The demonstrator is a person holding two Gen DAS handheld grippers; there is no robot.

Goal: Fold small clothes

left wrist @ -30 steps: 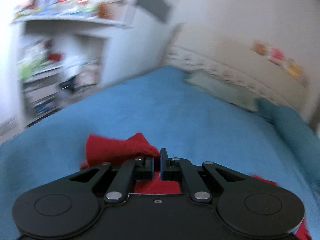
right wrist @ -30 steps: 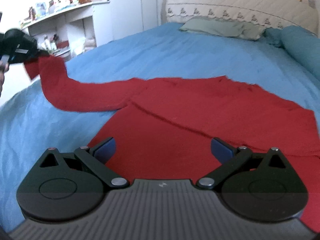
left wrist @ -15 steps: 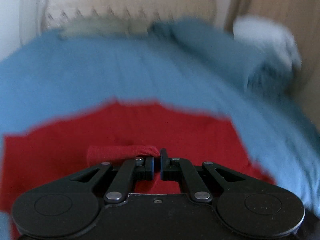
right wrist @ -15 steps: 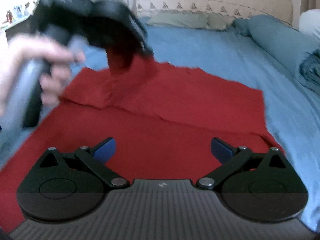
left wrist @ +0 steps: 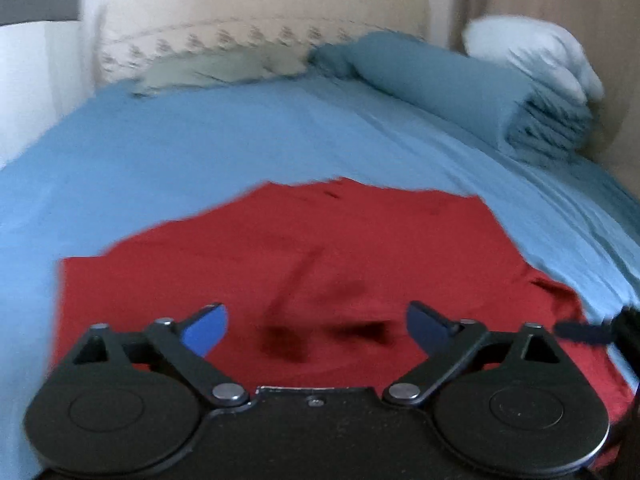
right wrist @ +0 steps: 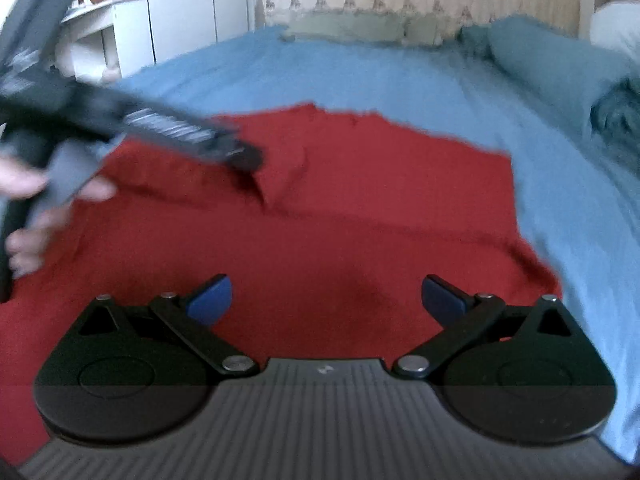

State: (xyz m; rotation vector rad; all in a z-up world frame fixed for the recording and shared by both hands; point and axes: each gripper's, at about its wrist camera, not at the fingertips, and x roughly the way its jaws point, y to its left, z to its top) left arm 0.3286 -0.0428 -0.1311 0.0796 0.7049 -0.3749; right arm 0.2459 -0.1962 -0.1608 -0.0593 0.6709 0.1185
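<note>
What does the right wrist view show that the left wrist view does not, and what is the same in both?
Only the right wrist view shows the left hand, the white shelf and the folded-in sleeve. Only the left wrist view shows the open left gripper from its own side. Both show the red garment flat on the blue bedsheet, the teal blanket, and open jaws.

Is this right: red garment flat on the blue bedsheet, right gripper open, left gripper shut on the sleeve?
Not quite. The left gripper is open, its blue-padded fingers spread apart with nothing between them, per the left wrist view. The red garment does lie on the blue bedsheet, and the right gripper is open.
</note>
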